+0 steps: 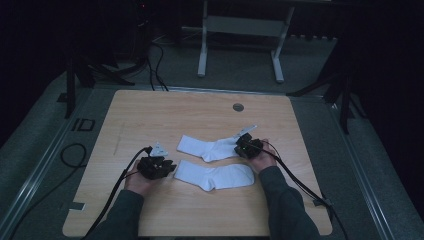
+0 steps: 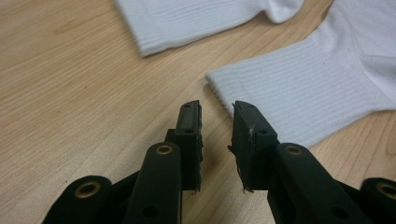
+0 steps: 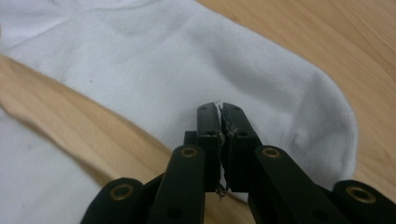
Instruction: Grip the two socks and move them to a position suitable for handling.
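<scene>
Two white socks mid-tabletop (image 1: 150,115), bare wood all round them, left tool (image 2: 217,126) released at near sock (image 1: 215,176) cuff, right tool (image 3: 221,122) clenched on far sock (image 1: 207,148) toe, pinched fabric hidden.

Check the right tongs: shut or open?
Shut. In the right gripper view the right tongs stand jaw to jaw, with a sliver of the farther white cotton sock pinched between them, toe end.
</scene>
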A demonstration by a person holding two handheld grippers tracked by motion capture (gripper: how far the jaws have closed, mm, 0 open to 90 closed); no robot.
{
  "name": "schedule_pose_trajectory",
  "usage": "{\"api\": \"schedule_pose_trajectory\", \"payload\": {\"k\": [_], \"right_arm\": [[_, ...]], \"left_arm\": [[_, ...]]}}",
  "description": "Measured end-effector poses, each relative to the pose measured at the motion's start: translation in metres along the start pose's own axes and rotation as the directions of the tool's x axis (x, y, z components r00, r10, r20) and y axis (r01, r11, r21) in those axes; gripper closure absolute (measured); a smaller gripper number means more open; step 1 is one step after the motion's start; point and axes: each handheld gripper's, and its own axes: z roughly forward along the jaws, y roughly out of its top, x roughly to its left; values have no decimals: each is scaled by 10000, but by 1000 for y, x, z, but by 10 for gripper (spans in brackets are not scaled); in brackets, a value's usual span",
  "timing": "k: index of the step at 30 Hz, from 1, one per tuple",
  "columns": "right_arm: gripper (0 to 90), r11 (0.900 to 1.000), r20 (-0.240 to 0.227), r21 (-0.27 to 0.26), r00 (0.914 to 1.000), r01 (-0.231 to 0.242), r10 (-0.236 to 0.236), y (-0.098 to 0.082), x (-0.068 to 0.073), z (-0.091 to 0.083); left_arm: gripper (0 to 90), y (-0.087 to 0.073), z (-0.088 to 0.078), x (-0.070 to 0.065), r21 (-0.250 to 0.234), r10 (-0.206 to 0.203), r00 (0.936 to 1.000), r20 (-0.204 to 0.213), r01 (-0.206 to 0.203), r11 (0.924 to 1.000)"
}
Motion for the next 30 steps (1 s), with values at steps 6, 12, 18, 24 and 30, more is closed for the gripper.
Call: {"api": "schedule_pose_trajectory", "payload": {"k": [6, 12, 18, 24, 30], "right_arm": [[844, 9989, 110, -82, 9989, -463, 464, -15, -13, -7], [843, 9960, 361, -114, 9954, -884, 888, -27, -27, -12], [843, 9949, 477, -73, 9938, -1005, 1007, -34, -32, -16], [843, 9919, 507, -195, 9907, -1255, 1264, -42, -35, -20], [843, 9927, 530, -37, 9913, -1205, 1205, -44, -35, -23]], "left_arm": [[725, 0, 1, 1, 14, -9, 10000, 3, 9, 10000], [724, 0, 1, 0, 54, -10, 10000, 27, 10, 10000], [724, 0, 2, 0, 42, -3, 10000, 17, 3, 10000], [724, 0, 2, 1, 56, -8, 10000, 12, 8, 10000], [724, 0, 1, 0, 49, -14, 10000, 2, 14, 10000]]}}
